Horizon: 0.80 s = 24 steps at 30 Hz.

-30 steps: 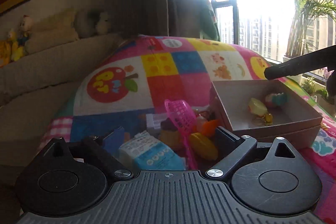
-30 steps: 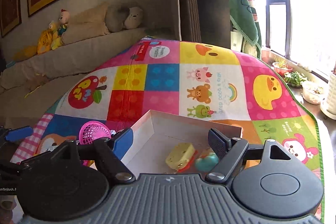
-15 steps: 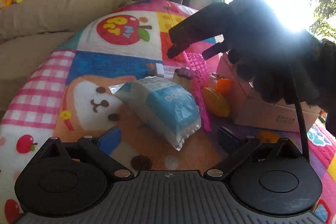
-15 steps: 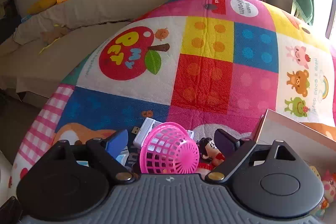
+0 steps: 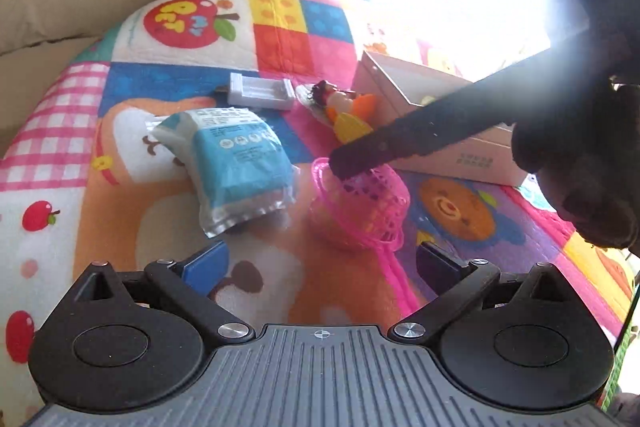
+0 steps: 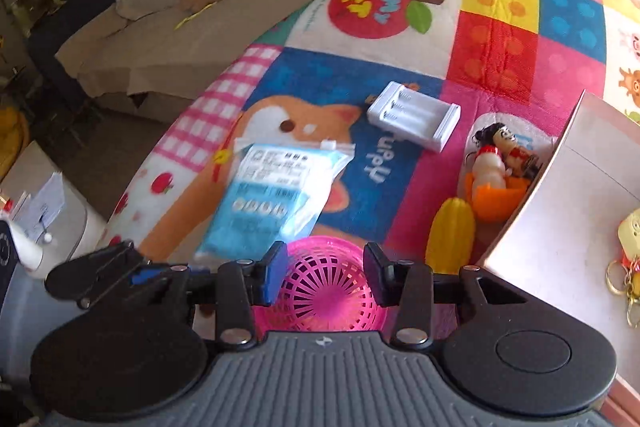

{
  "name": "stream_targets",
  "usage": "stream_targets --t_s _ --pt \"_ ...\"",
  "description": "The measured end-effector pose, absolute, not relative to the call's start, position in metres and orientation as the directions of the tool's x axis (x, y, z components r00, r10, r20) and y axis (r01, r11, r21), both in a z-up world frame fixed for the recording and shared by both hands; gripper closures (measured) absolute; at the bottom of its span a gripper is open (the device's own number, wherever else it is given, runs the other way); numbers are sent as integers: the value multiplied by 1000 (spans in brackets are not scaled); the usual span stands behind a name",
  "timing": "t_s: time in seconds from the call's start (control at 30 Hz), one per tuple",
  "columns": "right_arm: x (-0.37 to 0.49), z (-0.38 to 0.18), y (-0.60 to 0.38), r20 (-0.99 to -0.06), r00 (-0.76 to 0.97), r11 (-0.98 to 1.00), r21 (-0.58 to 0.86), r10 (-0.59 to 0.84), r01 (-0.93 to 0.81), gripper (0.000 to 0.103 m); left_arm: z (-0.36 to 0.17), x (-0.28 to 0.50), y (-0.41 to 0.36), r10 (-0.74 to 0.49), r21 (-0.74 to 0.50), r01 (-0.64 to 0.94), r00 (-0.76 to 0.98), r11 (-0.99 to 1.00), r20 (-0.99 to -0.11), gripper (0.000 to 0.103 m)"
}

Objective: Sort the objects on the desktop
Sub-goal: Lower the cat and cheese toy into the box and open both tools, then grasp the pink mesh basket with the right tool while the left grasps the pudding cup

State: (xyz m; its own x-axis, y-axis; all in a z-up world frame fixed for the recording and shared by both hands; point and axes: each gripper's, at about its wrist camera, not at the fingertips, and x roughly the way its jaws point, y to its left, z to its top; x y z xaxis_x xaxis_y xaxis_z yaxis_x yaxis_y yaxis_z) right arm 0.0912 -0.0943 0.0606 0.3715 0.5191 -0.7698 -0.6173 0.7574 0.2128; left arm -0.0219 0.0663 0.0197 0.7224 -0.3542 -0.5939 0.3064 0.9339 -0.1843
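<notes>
My right gripper (image 6: 325, 277) is shut on a pink mesh basket (image 6: 328, 289), its fingers clamped on the basket's sides. In the left wrist view the basket (image 5: 360, 207) hangs just above the mat, with a right finger (image 5: 400, 147) on its rim. My left gripper (image 5: 320, 263) is open and empty, low over the mat just before the basket. A blue-and-white packet (image 6: 276, 195) (image 5: 236, 171), a white battery charger (image 6: 414, 115) (image 5: 262, 93), a doll keychain (image 6: 500, 155), an orange toy (image 6: 496, 201) and a yellow toy (image 6: 450, 233) lie on the mat.
A shallow cardboard box (image 6: 560, 195) (image 5: 452, 131) stands at the right with small toys and keyrings (image 6: 628, 259) inside. The colourful play mat (image 6: 500, 39) covers the table. A beige sofa (image 6: 200, 7) runs behind. Window glare whites out the left view's upper right.
My right gripper has closed on the pink basket and carried it toward the mat's near side. My left gripper has pulled back; the packet now lies farther from it.
</notes>
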Motion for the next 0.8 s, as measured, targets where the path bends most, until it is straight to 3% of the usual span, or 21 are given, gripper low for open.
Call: stream_targets --t_s 0.07,0.13,0.27,0.5,0.53,0.7,0.8 --pt "64 62 -106 -748 426 755 152 510 -638 60 21 -33 61 -336 -176 290 731 941 -594 0" --pt "40 63 -120 -710 515 776 72 481 -626 48 23 -42 58 -332 -181 280 730 943 -598 0" --pt "15 58 -146 -661 546 799 139 515 -585 32 29 -56 51 -281 -96 282 743 955 -607 0" --pt "30 19 -130 -655 515 806 263 553 -531 31 33 -72 41 -247 -25 299 733 954 -634 0" --pt "29 21 -130 -648 524 808 263 553 -527 40 33 -72 41 -251 -30 301 731 953 -634 0" --pt "7 56 -166 -552 612 816 272 566 -510 41 28 -56 34 -251 -50 287 727 957 -640 0" --pt "-4 66 -195 -564 648 854 257 512 -452 41 28 -41 27 -258 -71 275 739 959 -622 0"
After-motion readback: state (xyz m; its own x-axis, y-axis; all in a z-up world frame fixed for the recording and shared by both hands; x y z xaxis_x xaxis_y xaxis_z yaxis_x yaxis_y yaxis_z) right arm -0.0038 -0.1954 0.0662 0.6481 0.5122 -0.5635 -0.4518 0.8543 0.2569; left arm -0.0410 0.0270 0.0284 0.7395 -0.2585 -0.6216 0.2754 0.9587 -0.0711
